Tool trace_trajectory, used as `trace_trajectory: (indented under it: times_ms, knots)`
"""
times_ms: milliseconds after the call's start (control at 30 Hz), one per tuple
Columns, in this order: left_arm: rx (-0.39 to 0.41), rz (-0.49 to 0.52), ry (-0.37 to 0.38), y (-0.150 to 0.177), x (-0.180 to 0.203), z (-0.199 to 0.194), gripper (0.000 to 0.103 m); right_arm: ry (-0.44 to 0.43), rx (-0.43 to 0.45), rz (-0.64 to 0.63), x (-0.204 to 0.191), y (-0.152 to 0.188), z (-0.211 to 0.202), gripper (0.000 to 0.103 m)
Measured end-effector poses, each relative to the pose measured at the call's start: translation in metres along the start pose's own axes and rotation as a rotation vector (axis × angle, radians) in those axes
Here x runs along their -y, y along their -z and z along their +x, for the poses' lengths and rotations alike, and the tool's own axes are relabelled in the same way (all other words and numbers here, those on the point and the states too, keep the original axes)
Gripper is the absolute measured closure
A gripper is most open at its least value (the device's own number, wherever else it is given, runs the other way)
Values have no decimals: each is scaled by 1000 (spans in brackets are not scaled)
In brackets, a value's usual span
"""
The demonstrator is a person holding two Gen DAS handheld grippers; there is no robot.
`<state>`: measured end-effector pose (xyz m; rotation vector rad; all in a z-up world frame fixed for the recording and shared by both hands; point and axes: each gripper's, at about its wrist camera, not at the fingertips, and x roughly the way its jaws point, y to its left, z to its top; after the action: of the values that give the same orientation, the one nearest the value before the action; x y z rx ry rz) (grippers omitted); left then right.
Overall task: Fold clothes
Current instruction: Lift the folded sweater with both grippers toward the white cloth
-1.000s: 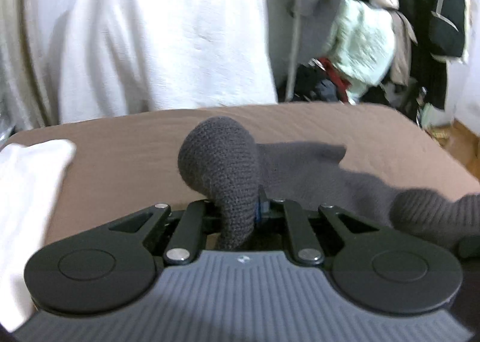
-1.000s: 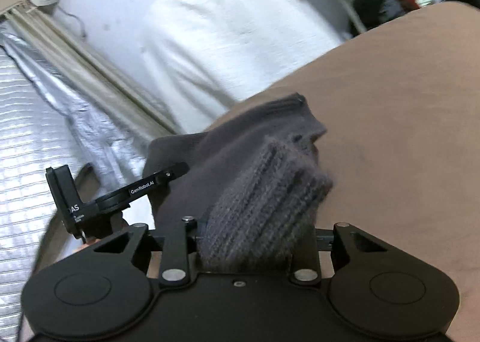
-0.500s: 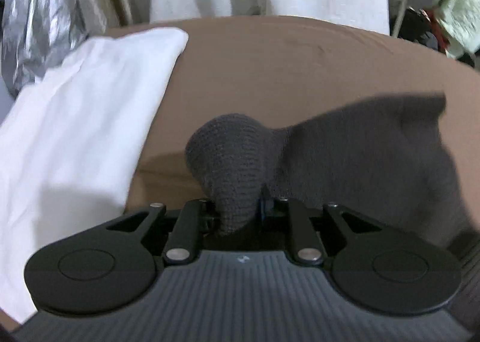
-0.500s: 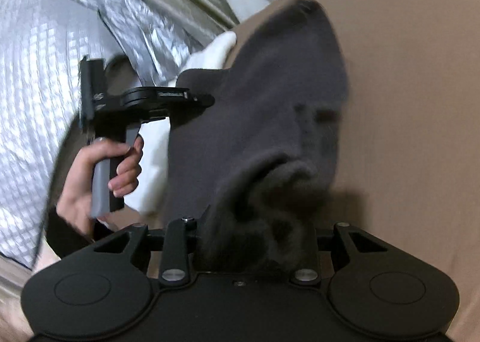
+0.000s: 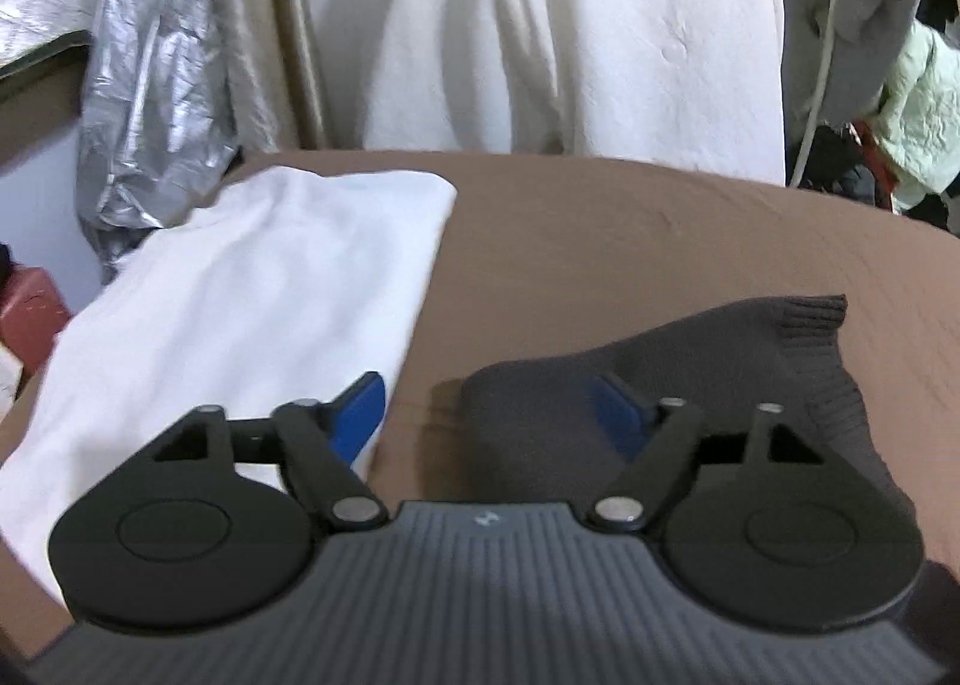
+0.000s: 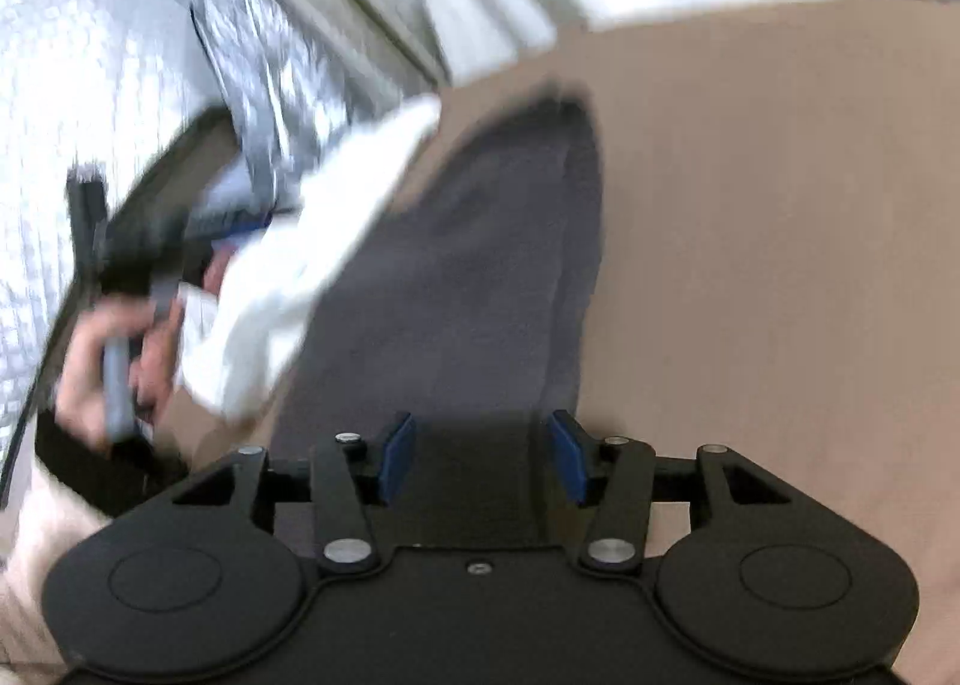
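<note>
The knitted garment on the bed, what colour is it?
Dark charcoal grey knitted garment, plain with a ribbed edge; clearest in the left wrist view.

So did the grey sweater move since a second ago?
Yes. The grey sweater was bunched up in both grippers; now it lies flat on the brown bed, beside the white cloth.

Dark grey knit garment (image 5: 690, 373) lying flat on brown surface (image 5: 630, 241), ribbed cuff outward.

Right wrist view is smearing badly: the person's hand (image 6: 114, 349) and the white cloth (image 6: 288, 277) are blurring. The gripper body is hiding the grey knit garment's (image 6: 480, 289) near end.
</note>
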<state>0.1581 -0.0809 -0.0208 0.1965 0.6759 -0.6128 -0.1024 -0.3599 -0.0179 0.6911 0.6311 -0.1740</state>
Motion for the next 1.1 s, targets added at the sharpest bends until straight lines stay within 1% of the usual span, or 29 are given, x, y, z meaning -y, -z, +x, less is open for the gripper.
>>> trace_trajectory:
  times_ms: [33,67,100,167,200,300,333,400,467,500,533,567,600,633,700,767,800,833,867,900,933,967,1033,1100]
  knots:
    - [-12,-16,19,6,-7,-4,25,-5,37,-4,1,-10,-8,35]
    - [-43,-51,61,15,-15,-4,25,-14,62,-13,2,-19,-14,29]
    - [-86,-99,111,24,-23,-1,25,-27,69,-26,2,-26,-15,22]
    - [-175,-197,213,39,-38,6,25,-54,45,-46,5,-37,-8,21]
    - [-208,-241,250,45,-44,11,25,-61,19,-30,10,-40,2,21]
    - [-289,-360,334,60,-61,27,25,-109,-76,81,34,-40,38,21]
    - [-307,-378,344,64,-64,31,25,-121,-105,120,42,-38,50,21]
    - [-339,-379,341,72,-66,36,25,-133,-151,176,57,-33,71,21]
    - [-391,-394,348,83,-66,40,25,-132,-188,197,66,-25,91,21]
    - [-419,-418,354,90,-65,40,23,-134,-204,202,69,-22,101,21]
    - [-431,-437,370,96,-63,42,22,-142,-217,206,71,-20,109,21]
    - [-433,-452,390,100,-61,45,18,-150,-231,211,73,-18,118,20]
    - [-436,-458,425,104,-58,50,15,-162,-235,220,75,-17,124,20]
    - [-445,-463,469,109,-54,56,15,-176,-232,233,76,-18,129,19]
    - [-473,-523,542,119,-53,70,15,-208,-228,253,78,-19,138,19]
    - [-488,-584,596,127,-52,83,17,-259,-243,228,72,-27,151,19]
    - [-474,-588,601,128,-51,85,27,-283,-256,215,69,-31,159,18]
    - [-452,-559,592,125,-48,84,33,-303,-272,206,66,-34,166,19]
    - [-428,-516,578,120,-44,81,44,-310,-280,181,61,-37,171,23]
    - [-393,-447,559,115,-38,74,54,-306,-280,143,55,-38,174,39]
    - [-361,-375,537,110,-30,64,56,-293,-274,103,47,-38,175,49]
    - [-335,-319,512,107,-23,56,57,-274,-265,61,39,-38,173,51]
    - [-292,-241,463,103,-9,37,57,-249,-231,2,22,-39,167,60]
    - [-256,-175,421,99,1,24,58,-225,-197,-66,5,-39,155,64]
